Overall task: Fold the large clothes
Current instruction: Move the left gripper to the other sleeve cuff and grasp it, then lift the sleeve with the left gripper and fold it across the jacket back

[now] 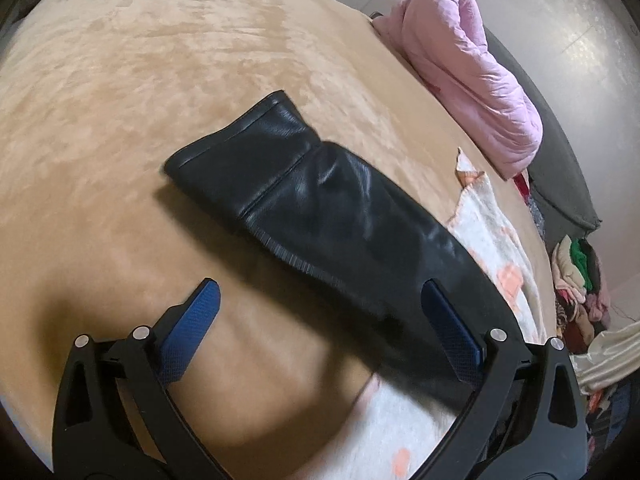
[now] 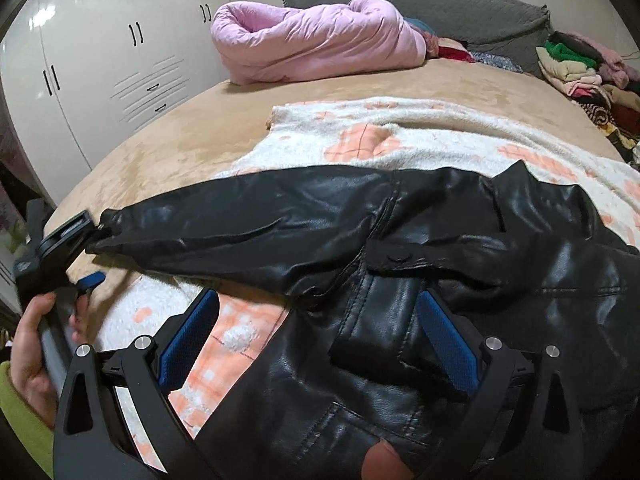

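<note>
From my left wrist camera, my left tool (image 1: 320,320) stands wide with nothing between its blue pads (image 1: 196,320). It hovers over the tan bed (image 1: 120,100), and the sleeve (image 1: 280,184) of the black leather jacket stretches away from it toward the far left, cuff end flat on the bed cover. The right pad sits over the sleeve's near part; whether it touches I cannot tell.

From my right wrist camera, my right tool (image 2: 320,344) is also wide, empty, above the jacket (image 2: 440,280) body, which lies on the white and orange blanket (image 2: 400,132). The sleeve reaches out left, its cuff just beside the left tool (image 2: 80,256).

I judge the sleeve is laid out straight and the fold not yet made. Next I need to pinch the cuff and carry it across onto the body.
</note>
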